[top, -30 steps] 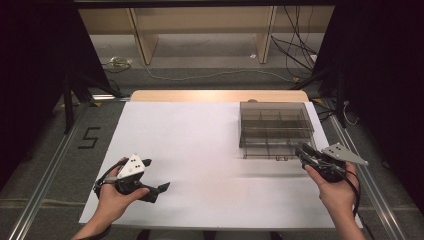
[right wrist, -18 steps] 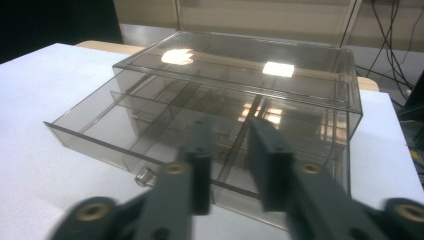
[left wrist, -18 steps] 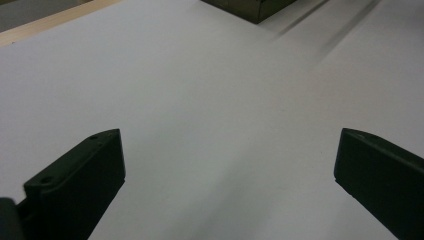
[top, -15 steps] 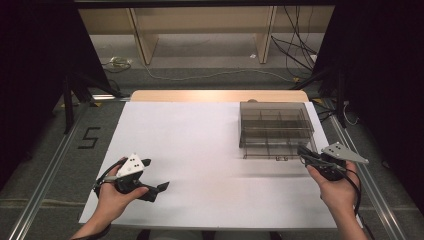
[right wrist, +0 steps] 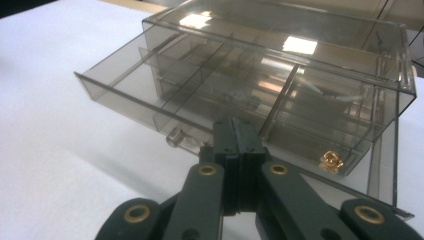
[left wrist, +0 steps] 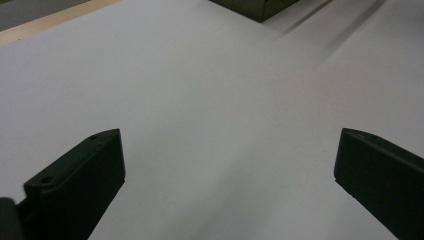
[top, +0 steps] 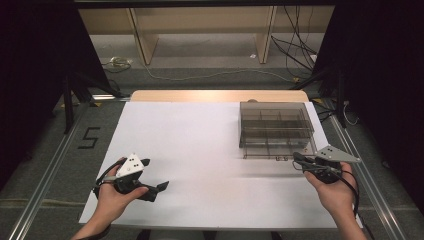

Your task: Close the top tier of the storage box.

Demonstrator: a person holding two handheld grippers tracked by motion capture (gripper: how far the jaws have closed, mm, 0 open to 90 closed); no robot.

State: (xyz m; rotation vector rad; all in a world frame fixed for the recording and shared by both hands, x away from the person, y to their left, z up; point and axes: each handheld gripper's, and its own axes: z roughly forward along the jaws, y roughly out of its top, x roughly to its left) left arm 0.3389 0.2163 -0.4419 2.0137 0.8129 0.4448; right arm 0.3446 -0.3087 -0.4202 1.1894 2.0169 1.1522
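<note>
**A:** The right gripper (right wrist: 234, 123) is clenched, jaws pressed flat together, tips right at the front of the smoky plastic drawer (right wrist: 150, 102). I see nothing between the pads. The clear knob (right wrist: 175, 136) sits just beside the tips, not in them.

**B:** So a pull from here could come away with nothing?

**A:** That's my worry. Or the shut tips nudge the front wall and the whole drawer box (top: 275, 125) skids on the white table (top: 200, 145), since nothing braces it. The left gripper (left wrist: 231, 132) is well away from the box, jaws spread wide, holding nothing.

**B:** Which way does the drawer face?

**A:** Toward the person, on the near side of the box, and it's already out a little. Its long axis runs side to side across the table, so it slides at right angles to that. An off-centre tug could skew it in the case, I'd guess.

**B:** Anything inside?

**A:** A small gold piece (right wrist: 330, 160) in a front corner compartment.
</note>
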